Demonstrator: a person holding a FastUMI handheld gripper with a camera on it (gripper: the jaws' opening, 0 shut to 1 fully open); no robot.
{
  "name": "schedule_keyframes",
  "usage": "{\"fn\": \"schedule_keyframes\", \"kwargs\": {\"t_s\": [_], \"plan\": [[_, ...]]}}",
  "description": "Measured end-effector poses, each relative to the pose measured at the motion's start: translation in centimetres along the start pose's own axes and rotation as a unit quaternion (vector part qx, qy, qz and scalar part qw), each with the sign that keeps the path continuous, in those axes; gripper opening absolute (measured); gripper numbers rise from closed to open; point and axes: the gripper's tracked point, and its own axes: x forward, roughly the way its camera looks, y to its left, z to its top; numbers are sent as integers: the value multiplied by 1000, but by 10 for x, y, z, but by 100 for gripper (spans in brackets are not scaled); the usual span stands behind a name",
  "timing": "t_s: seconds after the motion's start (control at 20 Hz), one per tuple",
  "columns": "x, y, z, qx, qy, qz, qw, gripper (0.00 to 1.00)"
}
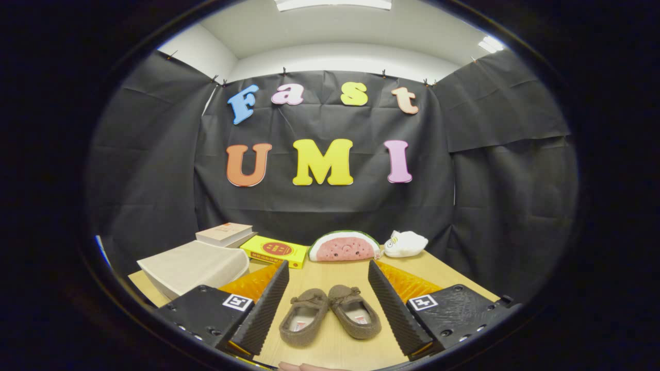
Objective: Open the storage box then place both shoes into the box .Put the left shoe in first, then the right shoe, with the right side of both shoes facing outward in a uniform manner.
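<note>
My tongs (328,304) hang spread and empty over the desk (330,350). The shoes (330,314) lie between their fingers; left of the shoes sits the closed storage box (193,268). I'd swing there and lift its lid squarely.

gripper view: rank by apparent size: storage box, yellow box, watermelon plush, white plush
1. Storage box, closed, nearest.
2. Watermelon plush and yellow box: look alike, unranked.
3. White plush.
Gripper open, shoes between its fingers.

Bright white ceiling light panels (332,4) light the booth evenly, shadows stay soft, focus is sharp, and fisheye distortion bends the edges.
</note>
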Motion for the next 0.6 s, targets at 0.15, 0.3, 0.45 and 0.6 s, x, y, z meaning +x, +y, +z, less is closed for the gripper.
{"fn": "schedule_keyframes", "kwargs": {"t_s": [0.15, 0.3, 0.45, 0.6], "plan": [[7, -1, -8, 7, 8, 2, 1000, 94], [13, 3, -14, 12, 12, 12, 1000, 94], [23, 9, -20, 17, 17, 19, 1000, 94], [33, 25, -25, 28, 26, 38, 999, 95]]}}
